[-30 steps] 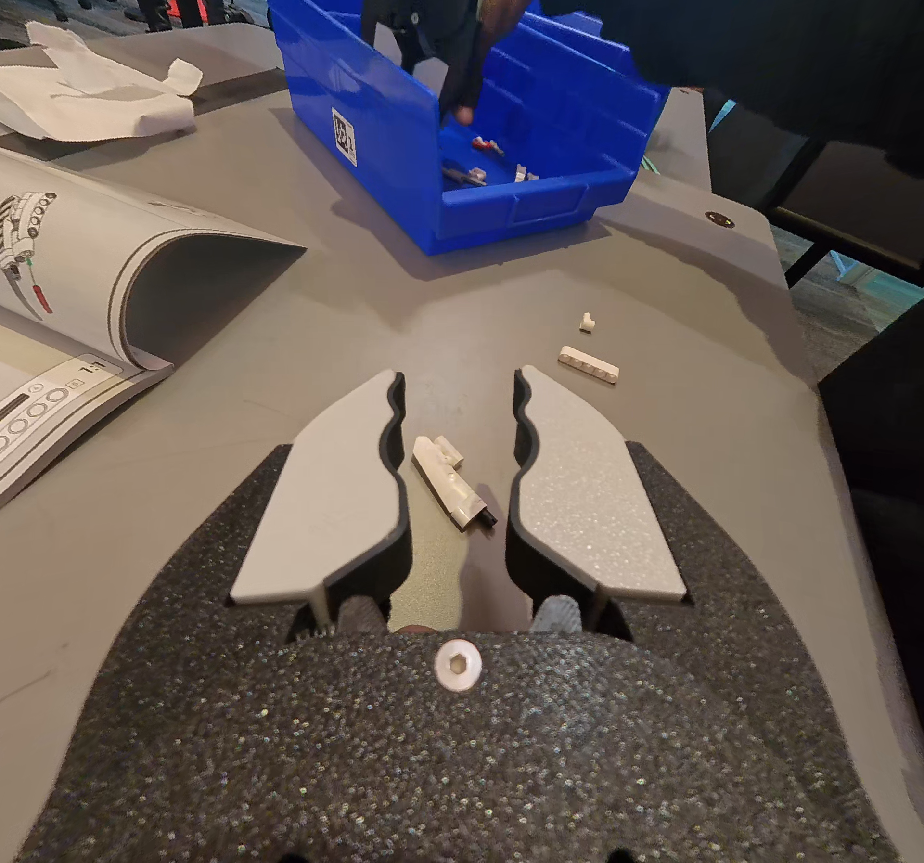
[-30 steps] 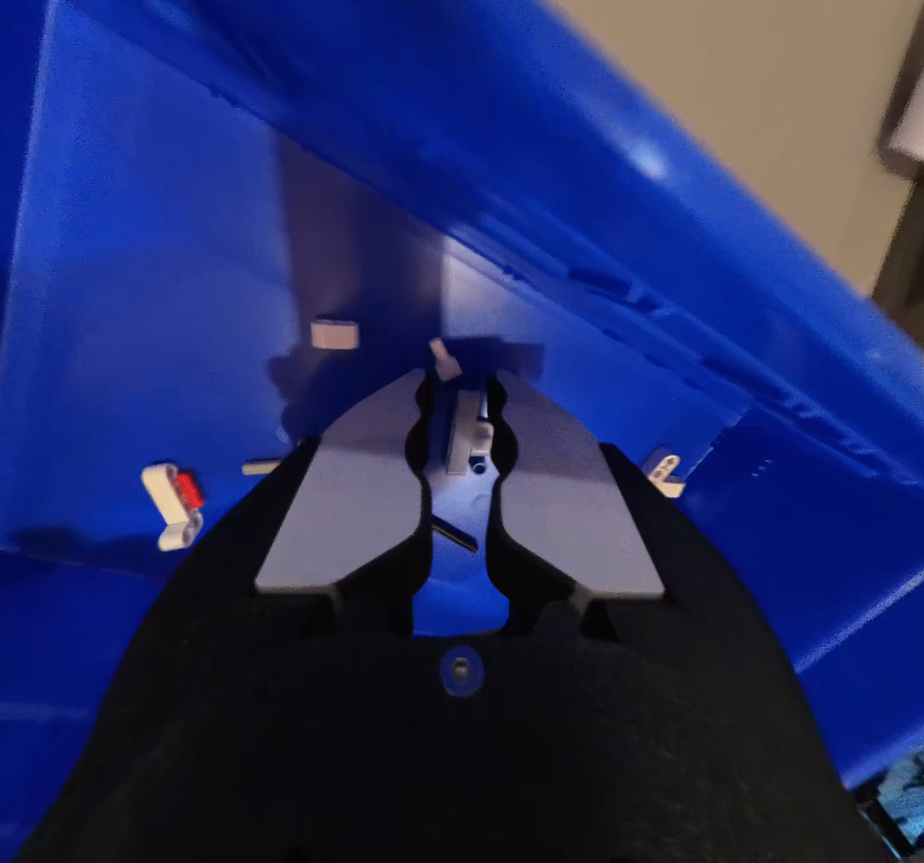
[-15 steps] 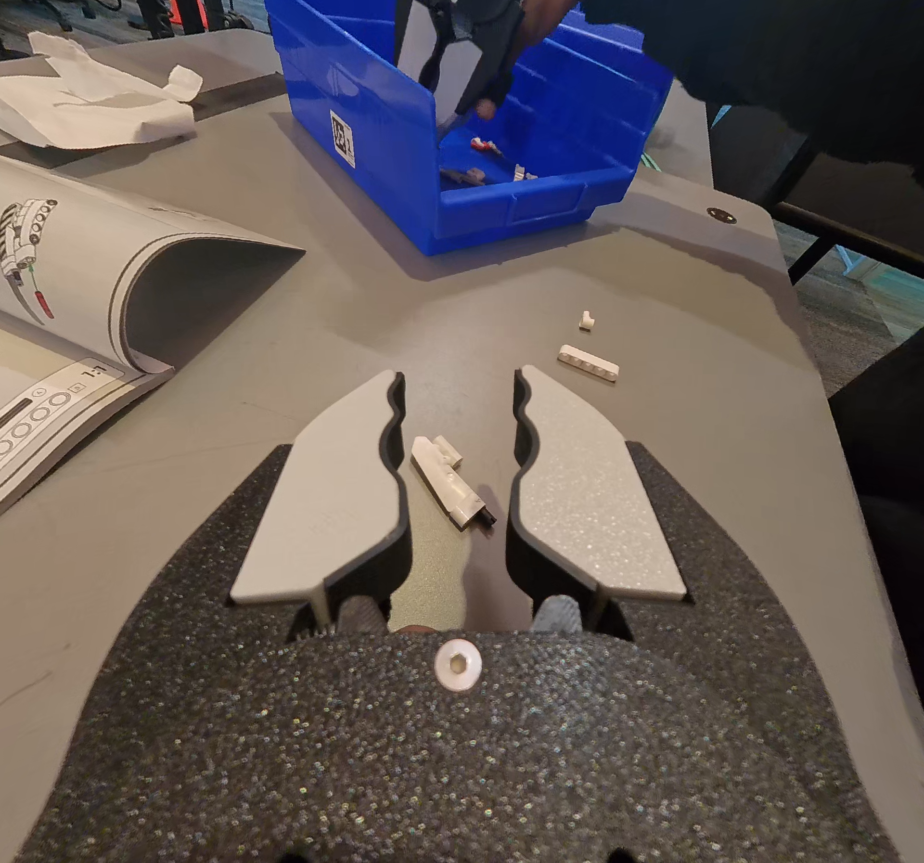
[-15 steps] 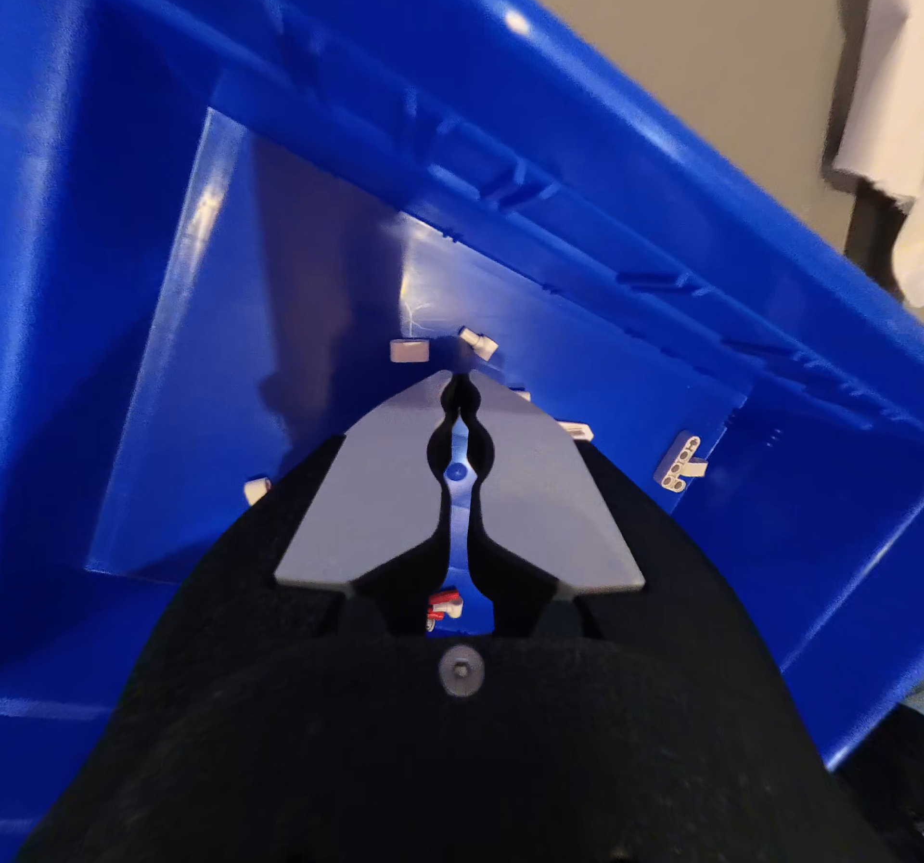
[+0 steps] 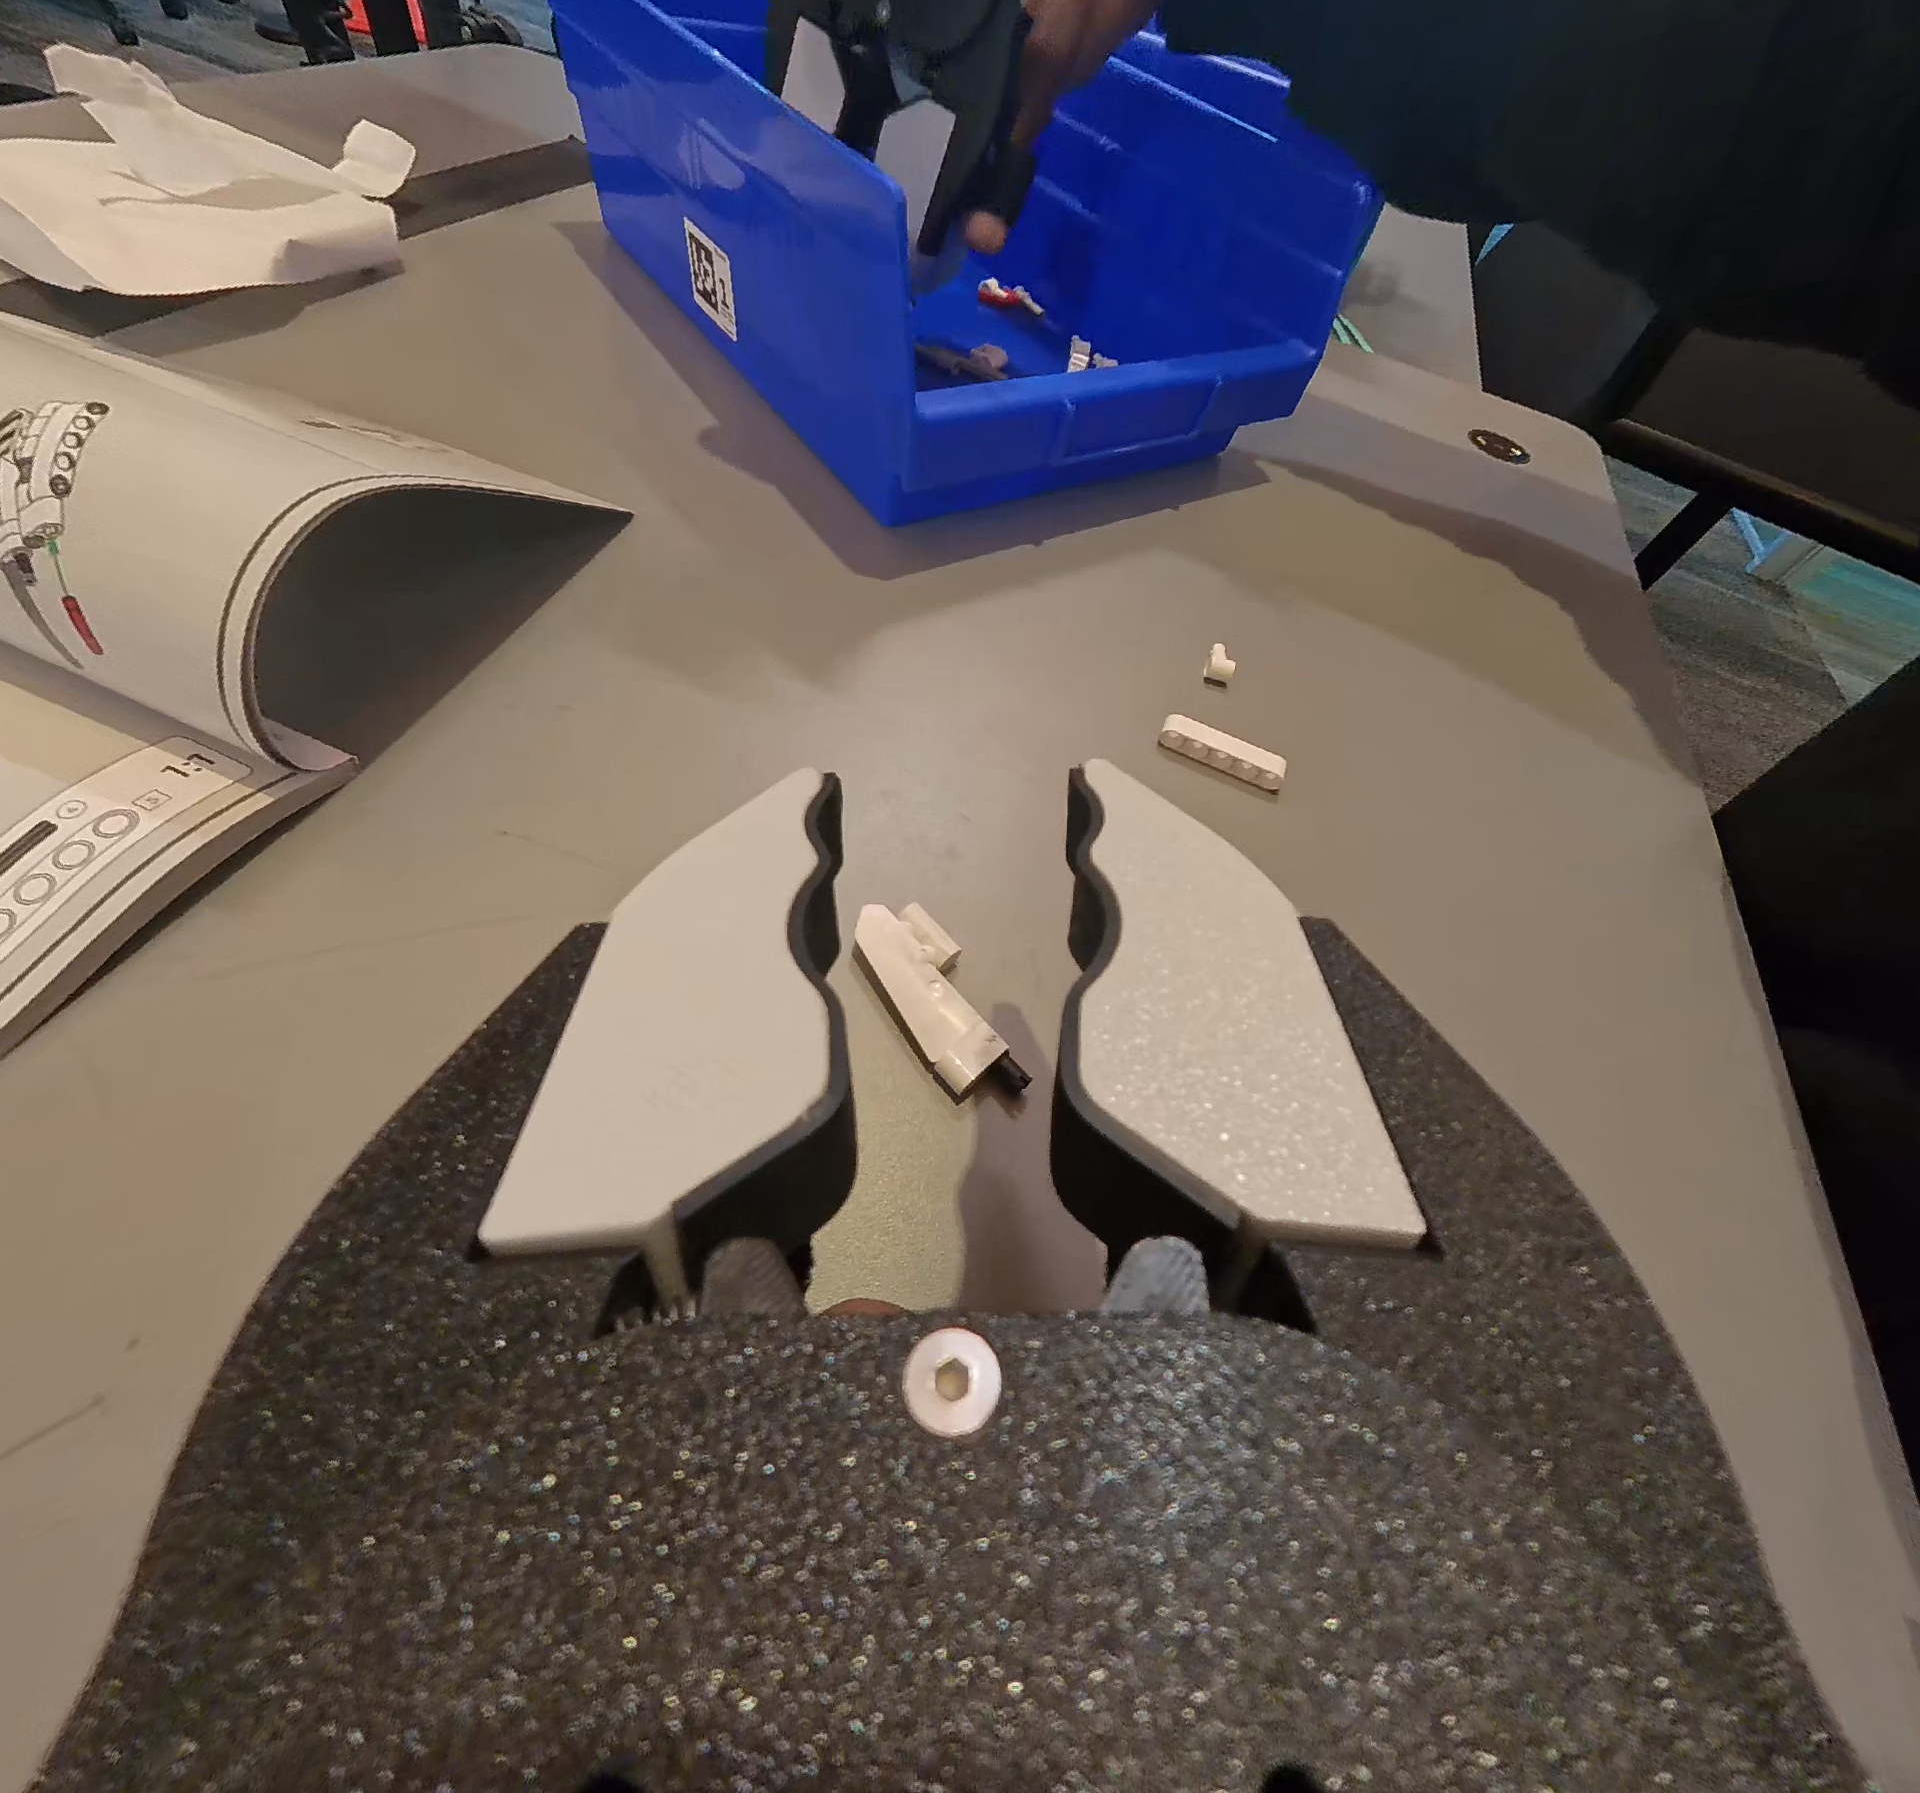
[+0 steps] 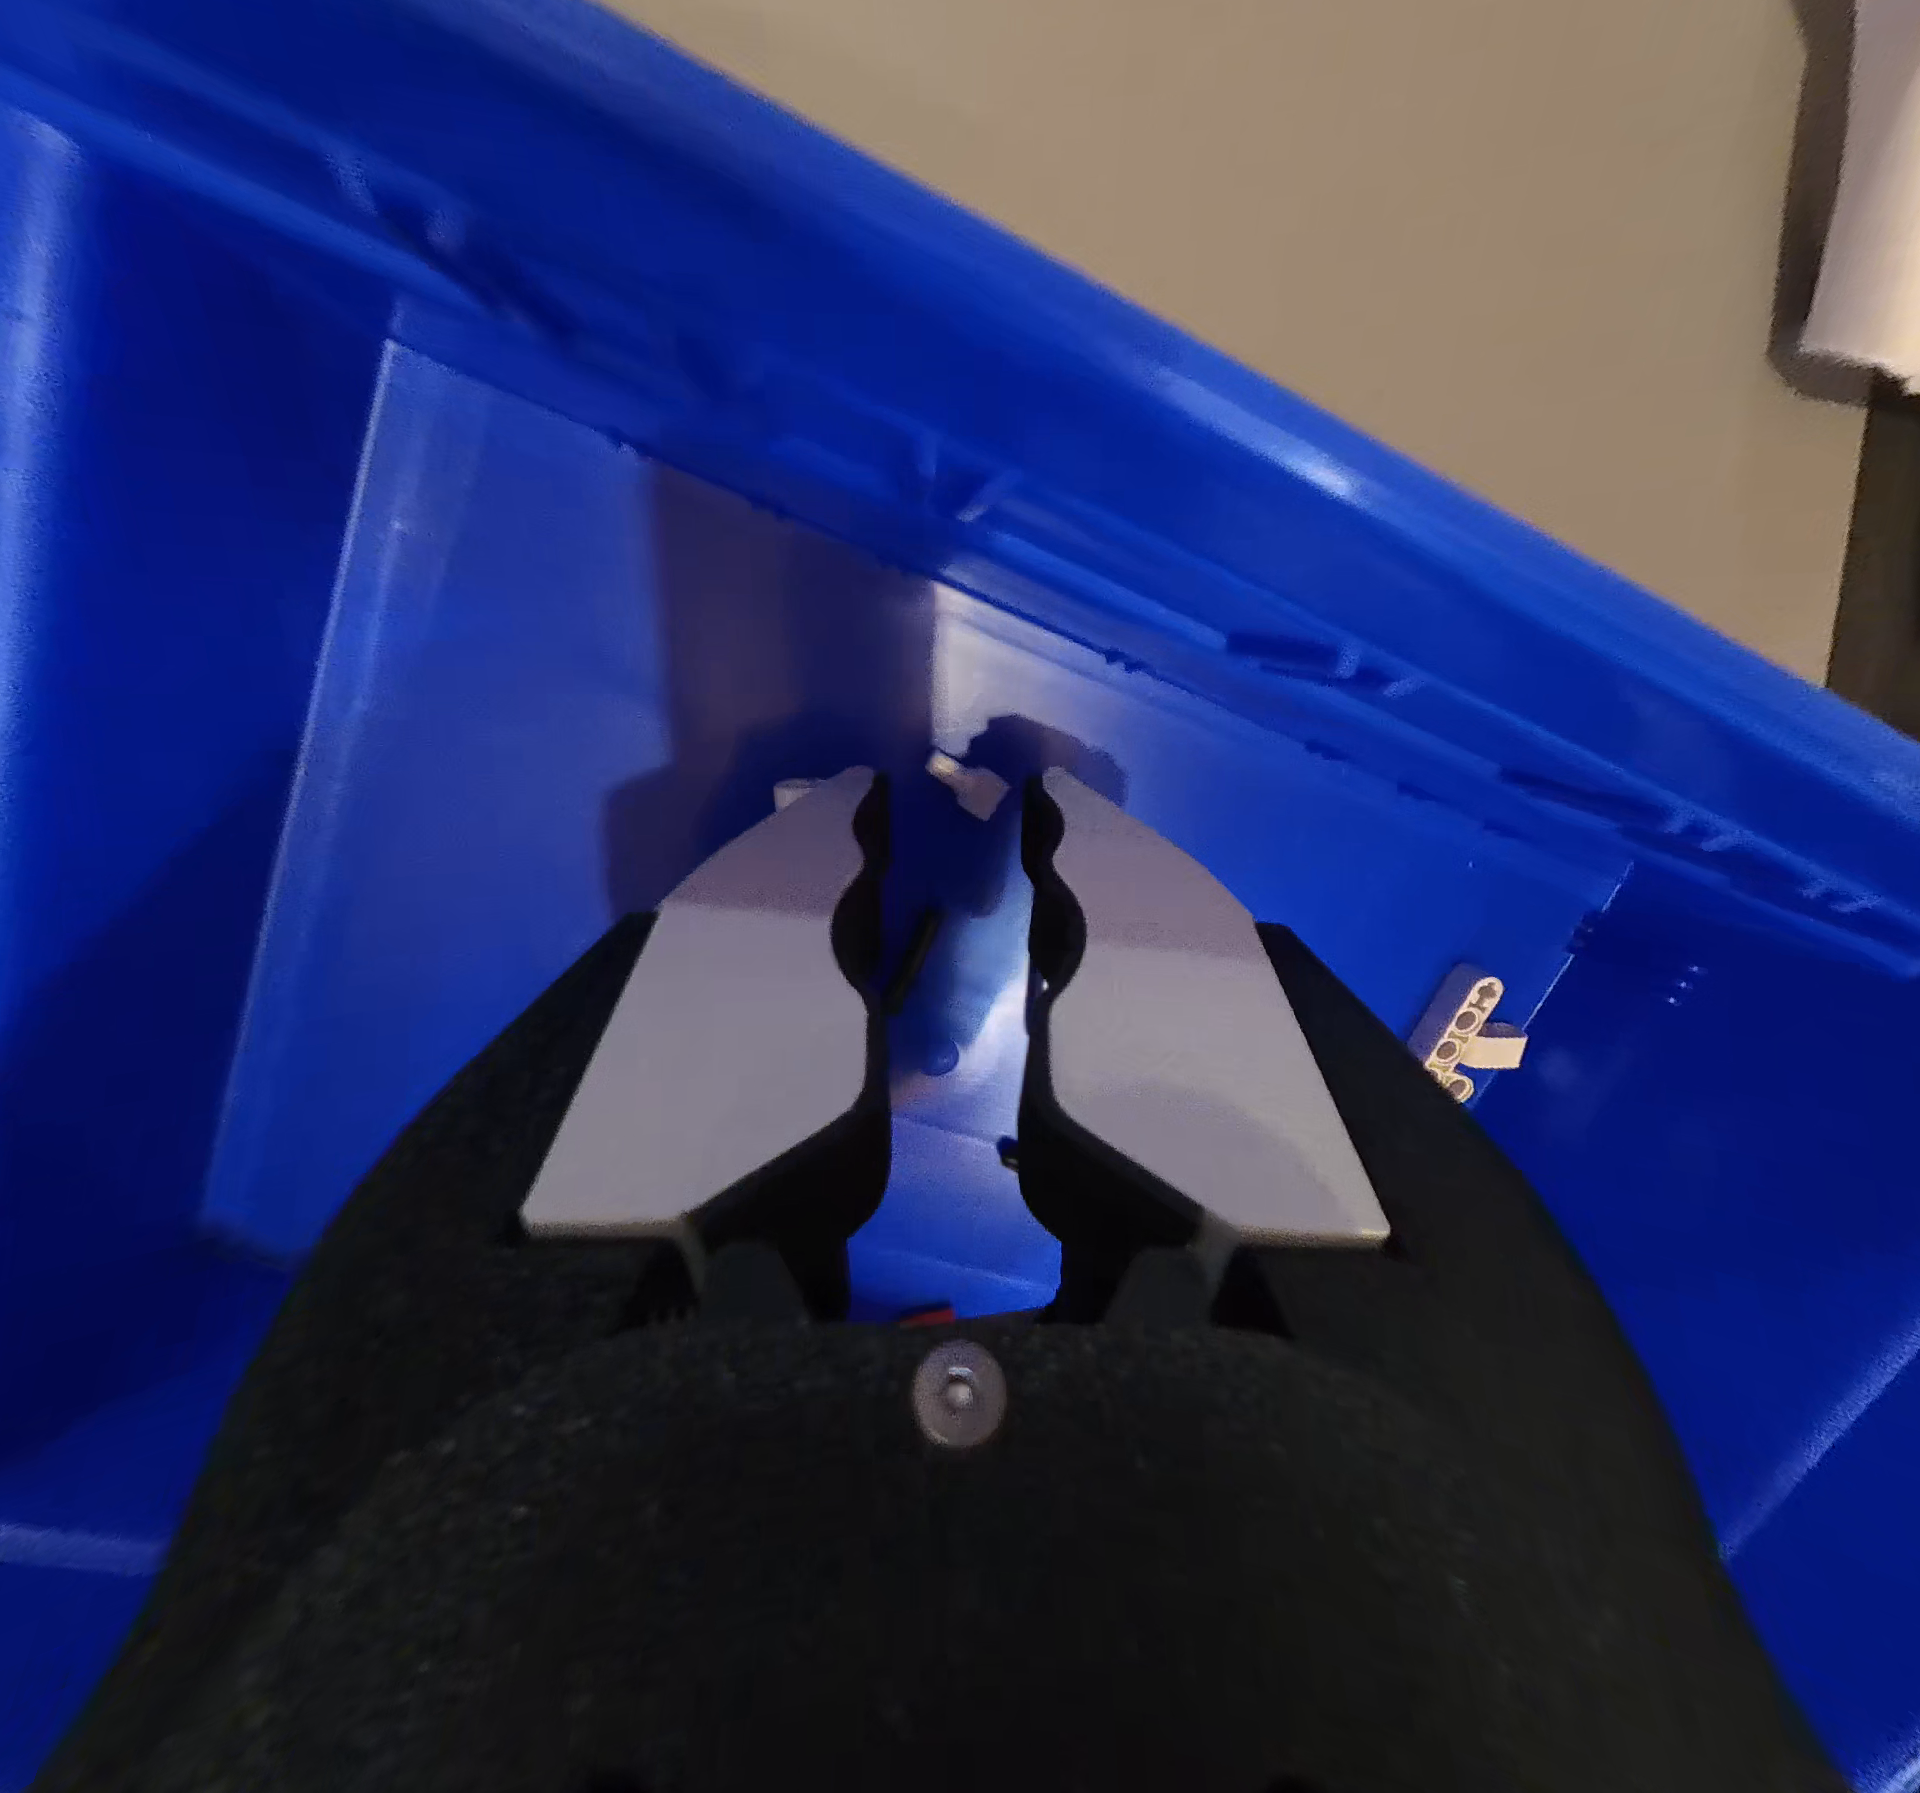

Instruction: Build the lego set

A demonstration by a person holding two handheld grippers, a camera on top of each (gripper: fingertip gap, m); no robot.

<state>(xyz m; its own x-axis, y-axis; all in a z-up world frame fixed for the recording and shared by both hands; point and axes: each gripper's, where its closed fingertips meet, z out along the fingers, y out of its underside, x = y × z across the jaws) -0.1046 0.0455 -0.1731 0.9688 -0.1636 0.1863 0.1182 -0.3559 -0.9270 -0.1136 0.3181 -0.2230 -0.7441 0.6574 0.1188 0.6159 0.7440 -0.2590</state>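
Note:
My left gripper [image 5: 951,777] hovers open over the grey table [image 5: 727,704]. A small white brick assembly with a black pin [image 5: 930,1000] lies on the table between its fingers, and neither pad touches it. My right gripper [image 6: 953,780] is down inside the blue bin [image 6: 1247,496] with its jaws apart and nothing pressed between the pads. A small white piece [image 6: 977,793] lies on the bin floor just beyond its tips. A thin black pin [image 6: 914,954] lies on the floor under the gap. The right gripper also shows in the left wrist view [image 5: 935,226], reaching into the bin [image 5: 790,216].
A white beam [image 5: 1223,754] and a tiny white piece [image 5: 1218,663] lie on the table to the right. An open instruction booklet [image 5: 208,600] and crumpled paper [image 5: 187,185] lie at the left. The bin holds a red-and-white piece [image 5: 1003,294], grey pieces [image 5: 971,359] and a white angled beam [image 6: 1465,1031]. The tips of one gripper are about 30 centimetres away from the tips of the other.
My right gripper shut its pads with no piece showing between them, then opened again, shifting inside the bin. My left gripper and the assembly under it have not moved.

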